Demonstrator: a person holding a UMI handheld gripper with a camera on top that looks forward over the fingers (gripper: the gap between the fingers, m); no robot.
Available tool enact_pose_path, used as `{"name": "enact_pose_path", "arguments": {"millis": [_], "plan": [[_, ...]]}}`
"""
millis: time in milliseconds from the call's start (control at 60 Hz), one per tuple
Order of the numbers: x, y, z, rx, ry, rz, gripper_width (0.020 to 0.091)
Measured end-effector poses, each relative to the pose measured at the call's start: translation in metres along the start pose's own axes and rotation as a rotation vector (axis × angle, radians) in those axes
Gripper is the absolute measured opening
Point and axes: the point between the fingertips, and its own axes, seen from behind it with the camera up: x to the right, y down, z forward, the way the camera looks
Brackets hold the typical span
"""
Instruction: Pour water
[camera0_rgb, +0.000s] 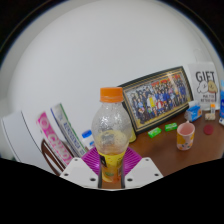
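Your claw (112, 170) sits at six o'clock, and its two fingers are pinching the bottle (111, 138) low on its body, one magenta pad (92, 160) showing at the left side of the bottle and the other mostly hidden behind the bottle's lower part. You can see the white finger bodies angled in at either side of the bottle's base, touching it with no gap that shows.

The bottle stands upright in your grip, straight up toward twelve o'clock from the fingers. It is clear plastic with an orange cap (111, 94); orange liquid fills the lower part and the upper part looks empty and see-through.

Beyond the bottle, at about three o'clock, the brown worktop (163, 146) stretches away. On it, well apart from the bottle, stands a small pink cup (185, 136), upright. Near the cup, toward the bottle, lie some small green pieces (156, 130); you cannot tell what they are.

Farther back, at about two o'clock, a framed group photograph (157, 98) leans against the white wall (100, 50). Just to its right stands a white card marked "GIFT" (205, 88).

At about nine o'clock, to the left of the bottle, several flat packages or books (50, 135) lean in a row, one with pink print.
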Motion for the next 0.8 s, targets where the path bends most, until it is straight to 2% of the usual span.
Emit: {"name": "enact_pose_path", "arguments": {"millis": [150, 300, 650, 800], "plan": [[0.019, -0.062, 0.037, 0.029, -0.128, 0.35, 0.0249], [0.063, -0.094, 0.072, 0.035, -0.211, 0.756, 0.0248], [0.161, -0.081, 0.111, 0.063, -0.314, 1.609, 0.0249], [0.181, -0.064, 0.122, 0.043, -0.292, 1.696, 0.0249]]}}
